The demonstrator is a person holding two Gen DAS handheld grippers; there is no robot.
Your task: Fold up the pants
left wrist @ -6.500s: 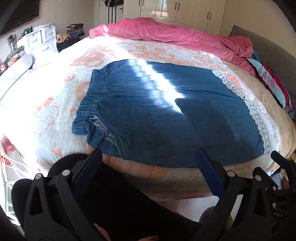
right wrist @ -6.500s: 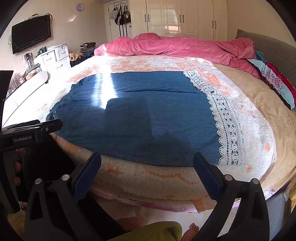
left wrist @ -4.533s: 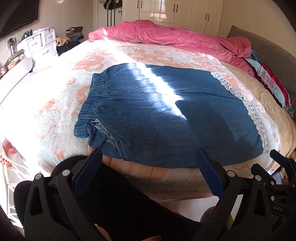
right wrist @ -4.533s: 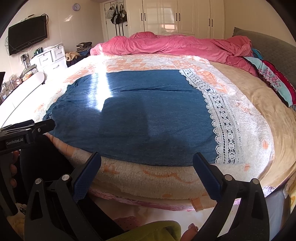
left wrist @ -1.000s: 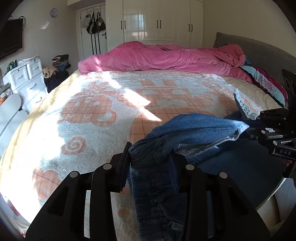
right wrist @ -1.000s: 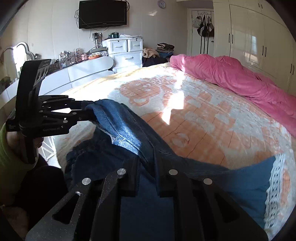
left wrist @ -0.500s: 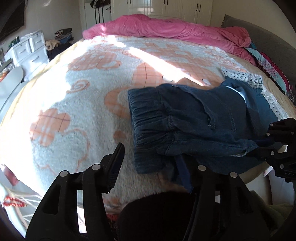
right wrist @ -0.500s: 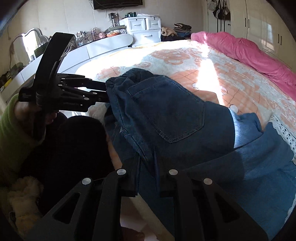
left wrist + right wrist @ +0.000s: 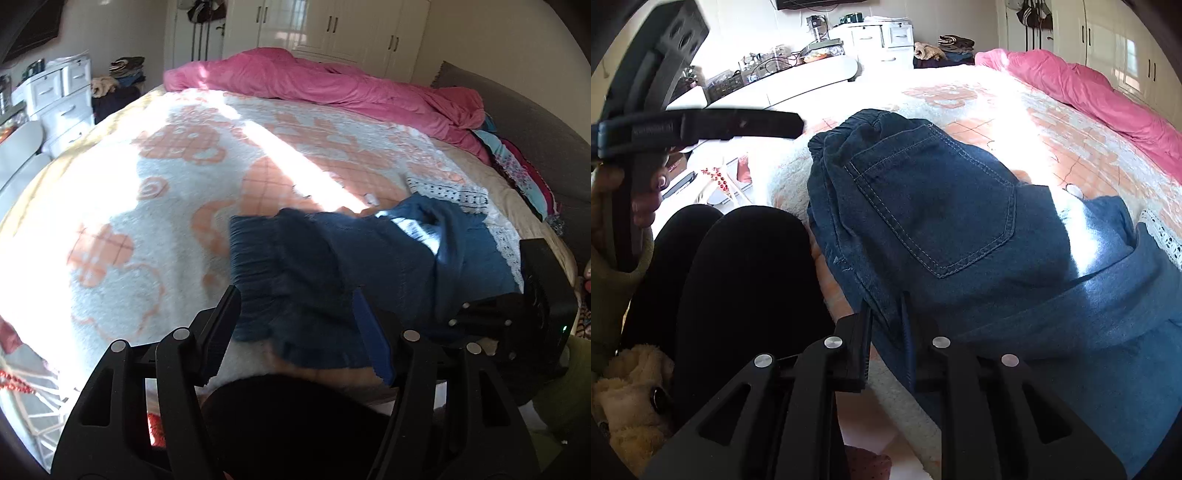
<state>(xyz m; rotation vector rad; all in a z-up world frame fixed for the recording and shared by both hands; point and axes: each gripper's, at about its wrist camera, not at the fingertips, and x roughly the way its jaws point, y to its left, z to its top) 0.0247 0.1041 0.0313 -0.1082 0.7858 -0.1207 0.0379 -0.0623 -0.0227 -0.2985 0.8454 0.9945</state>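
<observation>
The blue denim pants [image 9: 332, 266] lie folded over on the bed near its front edge, elastic waistband to the left, white lace hem [image 9: 458, 195] at the far right. In the right wrist view the back pocket [image 9: 934, 206] faces up. My left gripper [image 9: 295, 332] is open just in front of the waistband, holding nothing. My right gripper [image 9: 886, 328] is shut on the pants' near edge; its body also shows in the left wrist view [image 9: 517, 314]. The left gripper also shows in the right wrist view [image 9: 701, 125], raised at the left.
The bed carries a white and orange fleece blanket [image 9: 147, 184] and a pink duvet [image 9: 332, 88] at the far side. White drawers [image 9: 62, 99] and a white desk [image 9: 798, 77] stand left of the bed. My dark-clothed knees [image 9: 738, 280] are against the front edge.
The left gripper has let go of the waistband and pulled back a little, jaws opening. The pants have settled flatter on the bed. The right gripper stays shut on the denim.
</observation>
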